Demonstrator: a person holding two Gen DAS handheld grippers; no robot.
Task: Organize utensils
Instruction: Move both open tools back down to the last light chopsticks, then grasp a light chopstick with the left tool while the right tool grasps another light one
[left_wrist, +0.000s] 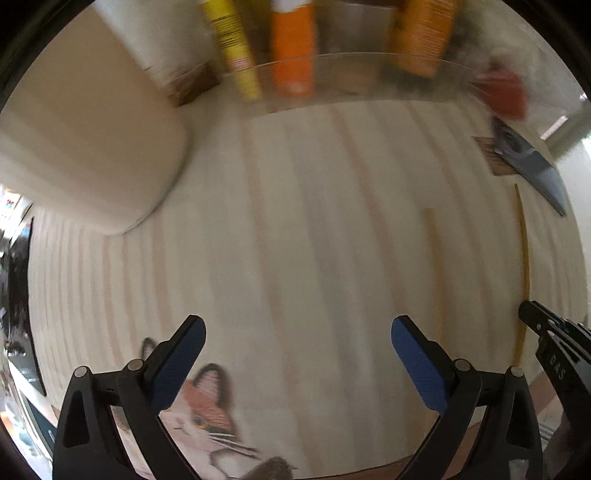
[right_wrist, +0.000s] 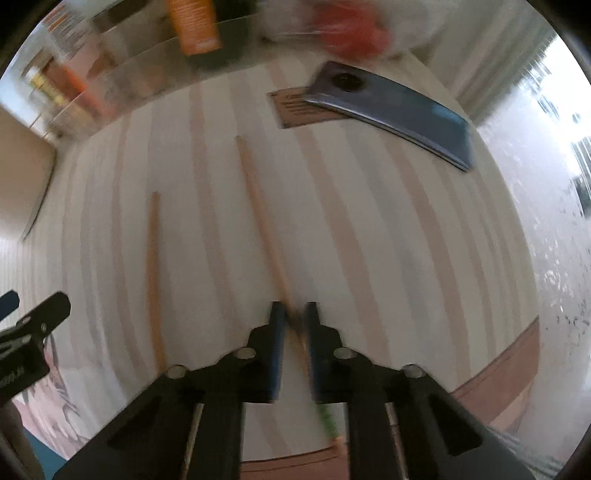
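The right claw (right_wrist: 294, 325) is pressed together on one chopstick (right_wrist: 258, 206) near its lower end, pinching it low, likely so it lifts level off the striped table (right_wrist: 369, 229). The second chopstick (right_wrist: 153, 273) lies just beside it, toward the table's left, not touching. The left claw (left_wrist: 297, 354) hangs spread and empty above the table's near edge, probably waiting.
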